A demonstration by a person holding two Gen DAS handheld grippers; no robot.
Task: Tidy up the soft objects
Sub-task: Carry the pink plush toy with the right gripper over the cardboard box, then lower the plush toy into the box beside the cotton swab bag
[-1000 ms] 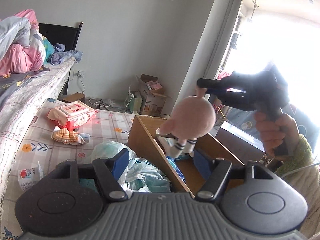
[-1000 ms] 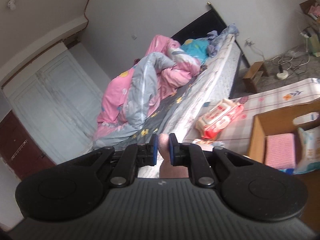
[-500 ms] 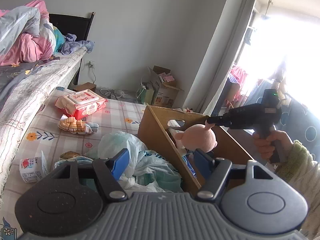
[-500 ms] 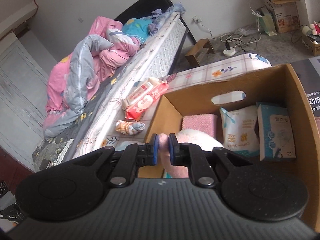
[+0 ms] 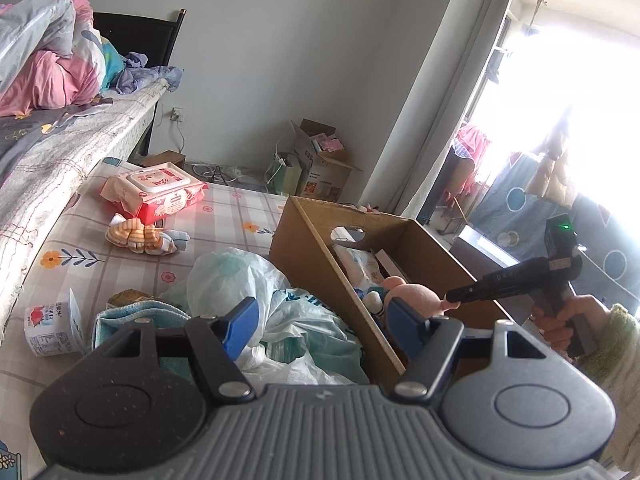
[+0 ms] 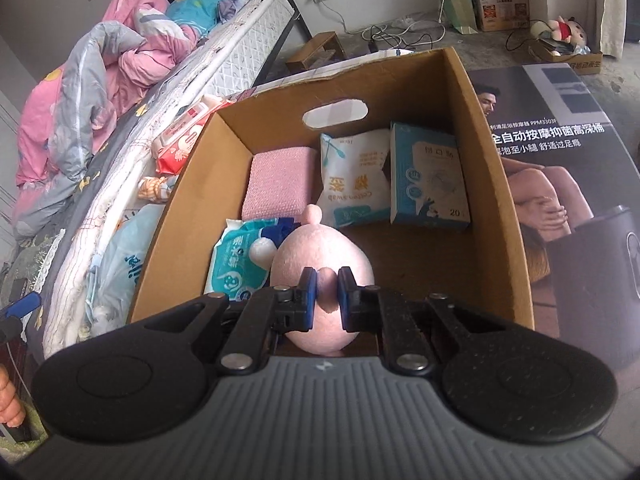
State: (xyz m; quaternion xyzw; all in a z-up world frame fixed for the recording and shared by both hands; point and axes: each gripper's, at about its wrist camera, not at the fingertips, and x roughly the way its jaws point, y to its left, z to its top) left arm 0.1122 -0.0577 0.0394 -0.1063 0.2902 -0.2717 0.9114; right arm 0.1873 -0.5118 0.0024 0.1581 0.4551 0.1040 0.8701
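Note:
My right gripper (image 6: 325, 285) is shut on an ear of a pink plush toy (image 6: 320, 252), which hangs low inside the brown cardboard box (image 6: 492, 168). From the left wrist view the same pink plush toy (image 5: 416, 296) sits just below the box (image 5: 320, 264) rim, pinched by the right gripper (image 5: 450, 299). My left gripper (image 5: 320, 320) stands open over a crumpled plastic bag (image 5: 248, 276), holding nothing. Rolled striped socks (image 5: 140, 236) and a red wet-wipes pack (image 5: 156, 192) lie on the checked tablecloth (image 5: 224, 220).
In the box lie a pink cloth (image 6: 280, 180), a cotton-swab bag (image 6: 354, 176), a blue mask box (image 6: 430, 178) and a wipes pack (image 6: 240, 260). A bed (image 5: 48, 120) runs along the left. A small carton (image 5: 52, 324) and teal towel (image 5: 136, 316) sit near my left gripper.
The right gripper has come down with the plush toy, from above the box to inside it, and tilted more steeply downward. The left gripper has stayed about where it was.

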